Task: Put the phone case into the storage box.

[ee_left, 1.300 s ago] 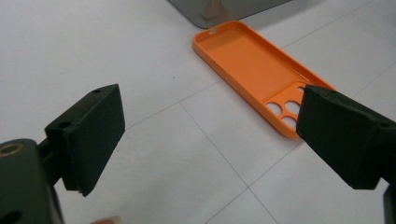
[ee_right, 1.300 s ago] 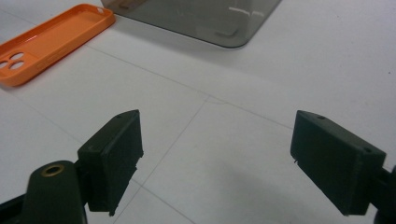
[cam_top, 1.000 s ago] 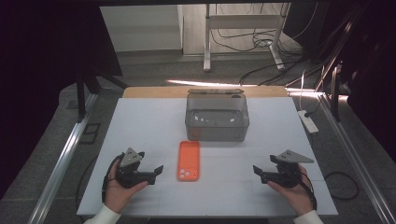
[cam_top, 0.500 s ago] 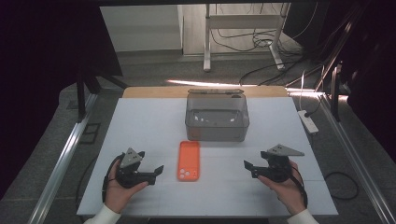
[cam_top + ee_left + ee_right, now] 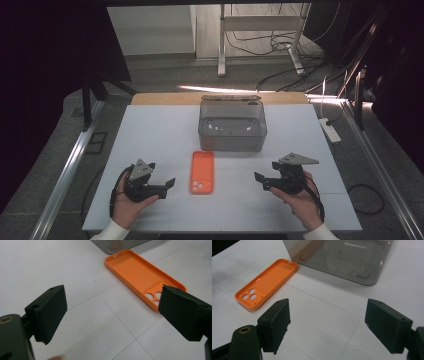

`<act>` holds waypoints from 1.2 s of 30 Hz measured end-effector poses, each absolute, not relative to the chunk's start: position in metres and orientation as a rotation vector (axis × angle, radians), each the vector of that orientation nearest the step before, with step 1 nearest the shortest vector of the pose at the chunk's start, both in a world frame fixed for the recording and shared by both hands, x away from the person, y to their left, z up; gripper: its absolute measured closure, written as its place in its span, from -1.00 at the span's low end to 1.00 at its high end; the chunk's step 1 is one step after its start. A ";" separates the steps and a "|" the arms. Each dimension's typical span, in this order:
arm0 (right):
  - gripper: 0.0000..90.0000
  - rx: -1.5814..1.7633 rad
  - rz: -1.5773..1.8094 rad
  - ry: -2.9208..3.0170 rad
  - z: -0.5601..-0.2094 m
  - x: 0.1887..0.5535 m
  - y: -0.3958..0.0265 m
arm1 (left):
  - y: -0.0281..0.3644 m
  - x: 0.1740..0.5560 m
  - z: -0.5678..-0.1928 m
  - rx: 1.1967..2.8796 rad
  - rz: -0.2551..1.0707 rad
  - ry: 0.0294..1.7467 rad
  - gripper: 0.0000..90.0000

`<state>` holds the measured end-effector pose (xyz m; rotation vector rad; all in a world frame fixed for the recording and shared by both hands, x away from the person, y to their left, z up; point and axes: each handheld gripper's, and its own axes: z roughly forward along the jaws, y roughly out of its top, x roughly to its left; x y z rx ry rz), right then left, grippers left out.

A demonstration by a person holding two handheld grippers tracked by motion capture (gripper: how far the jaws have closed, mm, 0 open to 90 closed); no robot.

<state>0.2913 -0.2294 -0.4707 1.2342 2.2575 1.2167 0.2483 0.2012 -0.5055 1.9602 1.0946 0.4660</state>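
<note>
Two grippers flank the orange phone case, and neither has hold of anything yet: you are at the approach stage, before any grasp. Your left gripper sits just left of the case with its jaws spread wide and empty; in the left gripper view the case lies ahead and to the right of the jaws. Your right gripper is farther off on the other side, jaws equally wide and empty, tilted toward the case.

The case lies flat on the white table, open side up, just in front of the grey translucent box but apart from it. Its long axis runs from you toward the box, with the camera cut-outs at the end nearest you.

Next, I judge, you need to bring one gripper in across the short width, jaws straddling the two long rims, low enough to catch the thin wall.
</note>
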 end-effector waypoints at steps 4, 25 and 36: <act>-0.54 1.239 1.222 2.268 -0.471 0.292 -0.223 | 0.201 0.248 -0.506 1.965 0.464 1.088 -0.79; -0.55 1.292 1.185 2.302 -0.469 0.301 -0.184 | 0.199 0.248 -0.508 1.979 0.463 1.081 -0.78; -0.54 1.396 1.117 2.312 -0.467 0.306 -0.146 | 0.199 0.248 -0.509 1.979 0.454 1.078 -0.79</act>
